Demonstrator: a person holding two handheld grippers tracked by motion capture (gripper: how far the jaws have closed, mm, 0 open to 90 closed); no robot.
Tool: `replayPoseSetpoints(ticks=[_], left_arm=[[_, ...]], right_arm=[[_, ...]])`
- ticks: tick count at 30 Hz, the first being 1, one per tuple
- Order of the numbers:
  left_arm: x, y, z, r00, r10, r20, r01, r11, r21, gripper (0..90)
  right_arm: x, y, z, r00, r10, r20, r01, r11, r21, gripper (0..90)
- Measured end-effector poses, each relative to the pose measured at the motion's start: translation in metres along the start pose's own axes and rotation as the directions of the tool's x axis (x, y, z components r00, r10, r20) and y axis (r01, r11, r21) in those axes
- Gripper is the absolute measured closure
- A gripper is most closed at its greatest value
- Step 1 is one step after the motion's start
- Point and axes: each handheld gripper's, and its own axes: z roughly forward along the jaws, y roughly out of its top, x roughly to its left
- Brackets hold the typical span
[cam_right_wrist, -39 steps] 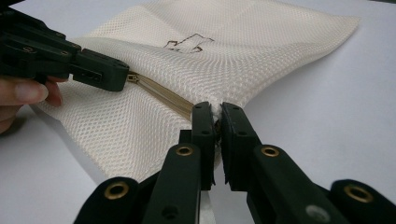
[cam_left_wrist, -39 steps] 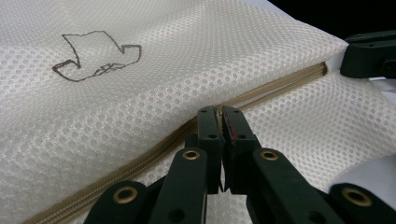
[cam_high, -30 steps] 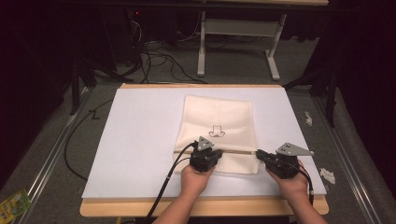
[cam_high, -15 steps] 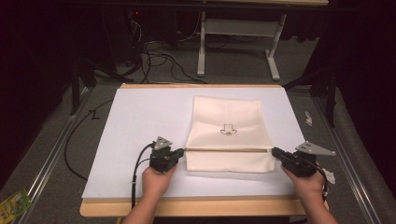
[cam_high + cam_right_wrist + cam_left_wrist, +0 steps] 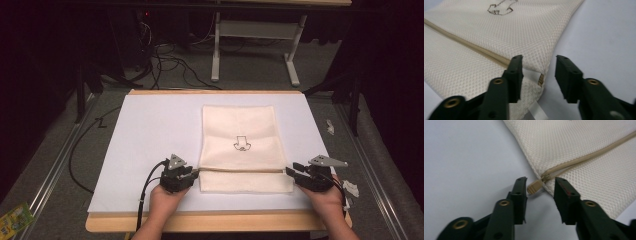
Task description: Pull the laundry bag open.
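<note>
Both my hands rest low at the desk's (image 5: 150, 130) near edge. Left tongs (image 5: 540, 192) released, jaws straddling the zipper pull (image 5: 534, 187) of the mesh bag (image 5: 240, 130). Right tongs (image 5: 537, 75) released at the bag's opposite edge, beside the zipper's end.

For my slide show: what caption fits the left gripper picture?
Open left gripper beside the tan zipper pull of a cream mesh bag.

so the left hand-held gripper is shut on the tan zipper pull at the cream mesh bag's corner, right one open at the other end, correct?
Not quite. The left hand-held gripper is open: its jaws straddle the tan zipper pull of the cream mesh bag without clamping it, per the left gripper view. The right hand-held gripper is open at the other end.
</note>
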Motion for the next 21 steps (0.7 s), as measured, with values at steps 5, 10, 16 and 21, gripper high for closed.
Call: replayPoseSetpoints(ticks=[5, 10, 16, 21], left_arm=[[0.011, 0.01, -0.029, 0.9889, 0.063, -0.135, -0.08, 0.9892, -0.123, 36.4], [0.045, 0.009, -0.065, 0.9613, 0.044, -0.272, -0.09, 0.9829, -0.16, 22.6], [0.065, 0.006, -0.081, 0.9574, -0.066, -0.281, 0.001, 0.9742, -0.226, 20.6], [0.062, 0.006, -0.072, 0.958, -0.019, -0.286, -0.032, 0.9847, -0.171, 18.0]], right_arm=[[-0.006, 0.006, -0.013, 0.9988, -0.009, 0.048, 0.013, 0.997, -0.08, 24.5], [-0.024, 0.008, -0.035, 0.988, 0.02, 0.153, 0.008, 0.984, -0.175, 13.3], [-0.039, 0.003, -0.042, 0.9768, 0.07, 0.202, -0.03, 0.98, -0.195, 12.8], [-0.037, 0.003, -0.039, 0.9747, 0.065, 0.214, -0.024, 0.982, -0.188, 13.4]])
